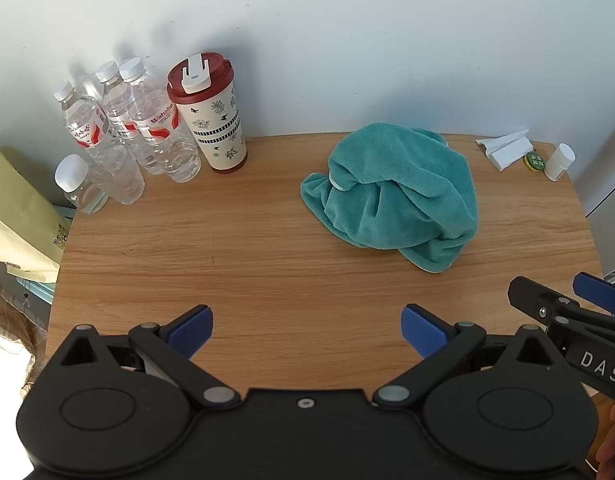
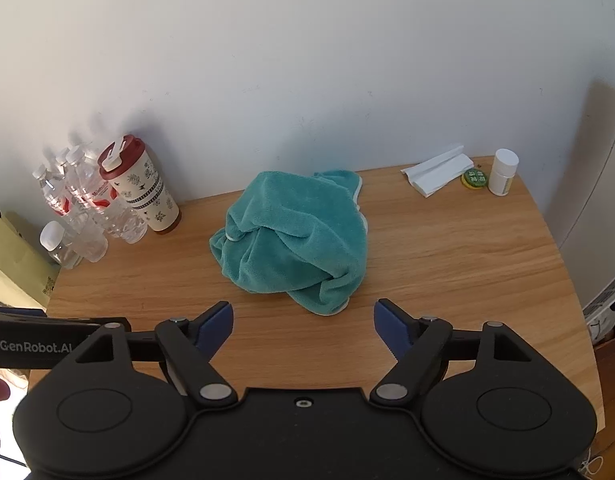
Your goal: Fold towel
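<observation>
A teal towel [image 1: 399, 196] lies crumpled in a heap on the wooden table [image 1: 227, 248], toward the back and right of centre. In the right wrist view the same towel [image 2: 295, 240] sits straight ahead of the fingers. My left gripper [image 1: 306, 330] hovers over the near part of the table, open, with nothing between its blue pads. My right gripper [image 2: 302, 326] is open too, close in front of the towel's near edge, empty. The right gripper's fingers [image 1: 547, 300] also show at the right edge of the left wrist view.
Several water bottles [image 1: 119, 128] and a red-lidded patterned cup [image 1: 211, 116] stand at the back left by the white wall. Folded white paper [image 2: 435, 174], a small green tin [image 2: 474, 179] and a white pill bottle [image 2: 503, 172] sit at the back right corner. A yellow-green paper bag [image 1: 15, 216] hangs off the table's left edge.
</observation>
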The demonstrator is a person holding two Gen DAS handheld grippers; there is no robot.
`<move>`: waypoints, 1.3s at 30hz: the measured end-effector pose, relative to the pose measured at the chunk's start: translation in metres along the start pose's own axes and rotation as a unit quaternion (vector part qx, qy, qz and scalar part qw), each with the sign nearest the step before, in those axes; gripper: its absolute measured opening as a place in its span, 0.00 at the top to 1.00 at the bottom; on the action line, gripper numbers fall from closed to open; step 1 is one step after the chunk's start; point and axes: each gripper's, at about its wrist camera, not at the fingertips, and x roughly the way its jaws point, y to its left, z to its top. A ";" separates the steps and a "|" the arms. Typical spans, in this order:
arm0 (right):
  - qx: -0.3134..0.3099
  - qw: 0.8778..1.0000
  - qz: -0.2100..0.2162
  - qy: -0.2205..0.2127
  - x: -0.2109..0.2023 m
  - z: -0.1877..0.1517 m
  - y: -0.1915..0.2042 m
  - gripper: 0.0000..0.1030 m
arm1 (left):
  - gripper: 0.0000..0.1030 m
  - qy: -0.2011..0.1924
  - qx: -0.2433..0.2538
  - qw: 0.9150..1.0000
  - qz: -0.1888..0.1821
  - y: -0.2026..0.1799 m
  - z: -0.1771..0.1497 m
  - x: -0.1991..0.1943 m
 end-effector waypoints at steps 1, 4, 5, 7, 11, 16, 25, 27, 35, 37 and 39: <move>0.000 1.000 0.000 0.001 0.000 0.000 0.000 0.20 | 0.01 0.000 0.000 1.000 0.000 0.000 0.000 0.000; 0.002 1.000 0.003 0.002 0.001 -0.001 0.000 0.19 | 0.01 0.000 0.000 1.000 -0.001 0.000 -0.001 0.001; 0.003 1.000 0.004 0.002 0.001 -0.001 0.000 0.18 | 0.01 0.000 0.001 1.000 -0.001 0.000 -0.001 0.001; 0.007 1.000 0.006 0.002 0.001 -0.001 -0.001 0.12 | 0.01 -0.001 0.000 1.000 -0.001 0.000 -0.001 0.000; 0.009 1.000 0.009 -0.002 0.000 -0.001 -0.001 0.01 | 0.01 -0.002 -0.002 1.000 0.001 0.000 0.000 0.000; 0.008 1.000 0.004 -0.003 0.000 0.000 0.000 0.00 | 0.01 -0.003 -0.002 1.000 0.001 0.000 -0.001 -0.001; -0.002 1.000 -0.004 0.002 0.001 0.000 0.004 0.00 | 0.01 -0.008 -0.003 1.000 0.004 0.002 0.000 -0.004; -0.003 1.000 -0.004 0.004 0.002 -0.001 0.003 0.00 | 0.01 -0.008 -0.003 1.000 0.003 0.002 0.000 -0.004; 0.004 1.000 -0.006 0.008 0.005 0.001 -0.001 0.00 | 0.01 -0.007 -0.006 1.000 0.003 0.005 0.000 -0.003; 0.005 1.000 -0.003 0.007 0.005 0.001 -0.002 0.00 | 0.01 -0.004 -0.007 1.000 0.001 0.005 0.001 -0.001; 0.011 1.000 -0.006 0.000 0.006 0.003 -0.007 0.00 | 0.01 -0.005 -0.015 1.000 -0.005 0.008 0.003 0.001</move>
